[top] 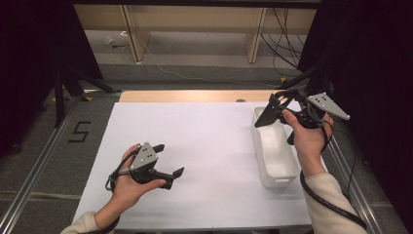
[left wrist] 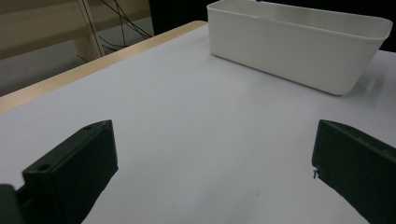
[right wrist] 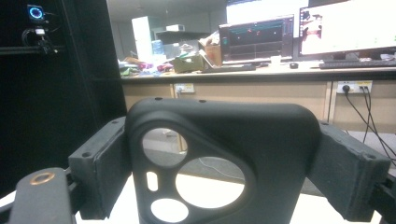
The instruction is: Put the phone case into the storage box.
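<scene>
- The right claw [top: 276, 108], at the right of the high view, pinches a black phone case [right wrist: 219, 154] by its two side edges; the case hangs above the far end of the white bin [top: 285, 168].
- In the right claw's view the case stands upright at centre frame, camera cut-outs low.
- The left claw [top: 169, 160] sits at lower left over the white table [top: 204, 141], its jaws spread with nothing between them.
</scene>
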A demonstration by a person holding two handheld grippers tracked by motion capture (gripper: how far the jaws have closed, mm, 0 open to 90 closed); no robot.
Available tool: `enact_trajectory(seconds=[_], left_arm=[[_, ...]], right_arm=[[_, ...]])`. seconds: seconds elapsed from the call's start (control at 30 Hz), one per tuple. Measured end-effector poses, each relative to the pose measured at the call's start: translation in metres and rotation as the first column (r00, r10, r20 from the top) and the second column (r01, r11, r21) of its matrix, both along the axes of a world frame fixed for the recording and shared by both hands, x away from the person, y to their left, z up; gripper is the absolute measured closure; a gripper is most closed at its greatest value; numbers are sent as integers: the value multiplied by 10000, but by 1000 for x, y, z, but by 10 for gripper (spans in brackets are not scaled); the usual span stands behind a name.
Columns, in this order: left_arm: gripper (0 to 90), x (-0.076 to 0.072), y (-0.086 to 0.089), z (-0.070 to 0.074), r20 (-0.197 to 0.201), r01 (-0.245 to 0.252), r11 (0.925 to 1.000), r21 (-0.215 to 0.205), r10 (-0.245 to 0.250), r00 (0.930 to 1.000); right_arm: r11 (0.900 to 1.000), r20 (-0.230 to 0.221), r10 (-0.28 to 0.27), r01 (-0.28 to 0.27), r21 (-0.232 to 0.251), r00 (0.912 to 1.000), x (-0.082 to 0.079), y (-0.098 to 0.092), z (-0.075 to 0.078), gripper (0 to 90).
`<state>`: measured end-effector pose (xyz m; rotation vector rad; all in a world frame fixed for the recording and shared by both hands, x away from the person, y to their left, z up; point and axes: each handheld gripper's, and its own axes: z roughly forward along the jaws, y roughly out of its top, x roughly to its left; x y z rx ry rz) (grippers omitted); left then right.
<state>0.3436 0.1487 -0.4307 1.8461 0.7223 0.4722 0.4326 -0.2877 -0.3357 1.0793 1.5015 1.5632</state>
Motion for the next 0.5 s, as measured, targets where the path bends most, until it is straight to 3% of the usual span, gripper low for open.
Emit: enact_trajectory(seconds=[0.5], left_arm=[[0,0,-1,-1,-12,30,10000,-11,-30,10000]], right_arm=[[9999,-59,-150,150,23,9999,2,-5,-2,153]])
